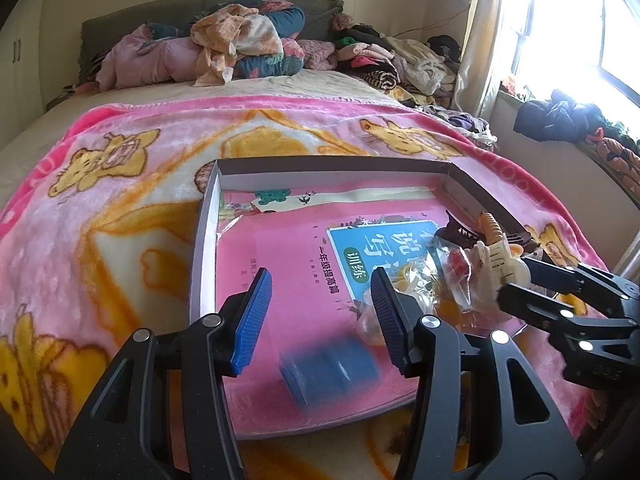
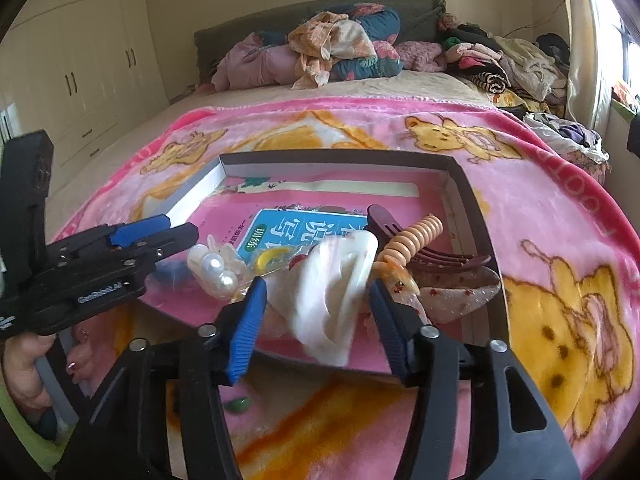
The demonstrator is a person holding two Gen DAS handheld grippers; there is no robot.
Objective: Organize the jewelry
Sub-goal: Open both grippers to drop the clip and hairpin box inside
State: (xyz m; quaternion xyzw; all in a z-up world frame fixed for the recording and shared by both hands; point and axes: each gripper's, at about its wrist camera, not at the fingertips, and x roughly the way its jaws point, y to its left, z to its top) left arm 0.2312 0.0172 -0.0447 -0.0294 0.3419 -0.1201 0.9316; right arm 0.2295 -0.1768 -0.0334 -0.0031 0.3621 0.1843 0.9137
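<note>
Right gripper [image 2: 316,324] jaws apart, cream hair claw [image 2: 340,296] blurred between them, lower centre of frame, over box [image 2: 472,196] near edge; grip uncertain. Claw's long axis runs along fingers. Left gripper [image 1: 320,316] jaws apart, empty, farther; blue object [image 1: 328,372] beneath.

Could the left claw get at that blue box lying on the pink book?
Probably yes. The left claw is open and the blurry blue box lies just below its fingers on the pink book, with nothing between them. The right claw is off to the side, by the cream hair clip.
</note>
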